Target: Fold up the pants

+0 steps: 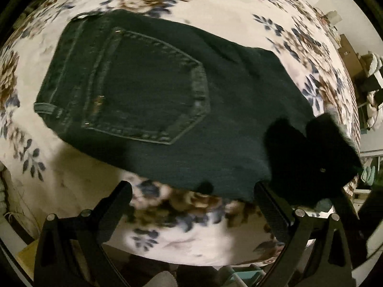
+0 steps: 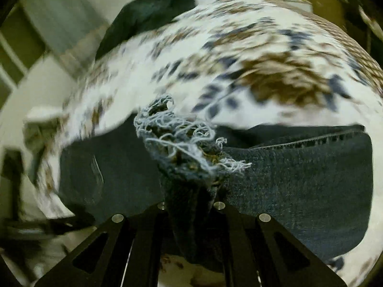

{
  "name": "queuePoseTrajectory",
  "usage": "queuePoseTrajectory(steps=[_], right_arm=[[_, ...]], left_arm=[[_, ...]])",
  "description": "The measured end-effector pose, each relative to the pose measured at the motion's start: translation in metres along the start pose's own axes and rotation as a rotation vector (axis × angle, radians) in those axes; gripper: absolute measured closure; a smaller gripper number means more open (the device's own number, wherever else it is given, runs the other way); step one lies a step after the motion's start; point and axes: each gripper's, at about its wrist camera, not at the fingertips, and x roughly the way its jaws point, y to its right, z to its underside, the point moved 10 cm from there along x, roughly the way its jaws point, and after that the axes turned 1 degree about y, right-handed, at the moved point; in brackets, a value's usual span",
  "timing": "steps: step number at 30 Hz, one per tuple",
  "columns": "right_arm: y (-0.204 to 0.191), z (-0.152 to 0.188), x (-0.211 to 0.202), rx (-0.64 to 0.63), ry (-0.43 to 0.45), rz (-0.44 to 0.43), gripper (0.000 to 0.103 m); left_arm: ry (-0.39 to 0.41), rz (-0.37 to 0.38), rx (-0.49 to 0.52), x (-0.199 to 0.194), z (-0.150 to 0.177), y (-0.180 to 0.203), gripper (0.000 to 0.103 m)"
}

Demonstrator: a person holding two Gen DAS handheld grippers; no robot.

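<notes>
My right tool (image 2: 191,191) is clamped on the frayed hem (image 2: 182,141) of the jeans (image 1: 148,95), the leg cloth bunched between its fingers. My left tool (image 1: 191,191) stands wide and holds nothing, just short of the near edge. From there the jeans run away leftward across the floral bed (image 1: 215,12), pocket (image 1: 148,91) up. Thick dark denim with stiff seams, the hem all loose pale threads.

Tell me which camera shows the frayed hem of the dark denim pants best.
Right wrist view: the pale, frayed hem of the dark denim pants fills the centre, pinched in the right hand-held gripper. The left wrist view shows only the back pocket and folded body, no hem.
</notes>
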Motion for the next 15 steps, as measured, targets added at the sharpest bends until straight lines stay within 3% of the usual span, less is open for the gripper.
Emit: queuePoseTrajectory(steps=[3,6,7,8,9,12,15], right_arm=[[-0.019,0.014,0.028,-0.089,-0.048,0.069,0.095],[-0.018,0.021,0.042,-0.091,-0.159,0.088,0.084],[-0.02,0.023,0.041,-0.07,-0.19,0.049,0.067],[-0.023,0.024,0.037,-0.04,-0.223,0.0,0.043],[-0.024,0.026,0.031,-0.005,-0.246,-0.043,0.034],[-0.013,0.021,-0.001,0.13,-0.24,-0.163,0.024],[0.032,0.018,-0.03,0.245,-0.203,-0.124,0.019]], left_arm=[[0.008,0.008,-0.014,-0.002,-0.002,-0.009,0.0],[0.017,0.026,-0.019,-0.005,-0.009,-0.008,0.0],[0.021,0.03,-0.016,-0.006,-0.011,-0.006,0.0],[0.027,0.037,-0.011,-0.007,-0.014,-0.002,0.0],[0.034,0.044,-0.006,-0.007,-0.017,0.002,0.0],[0.036,0.069,-0.001,-0.003,-0.025,0.022,0.0],[0.03,0.1,0.017,0.007,-0.032,0.053,0.0]])
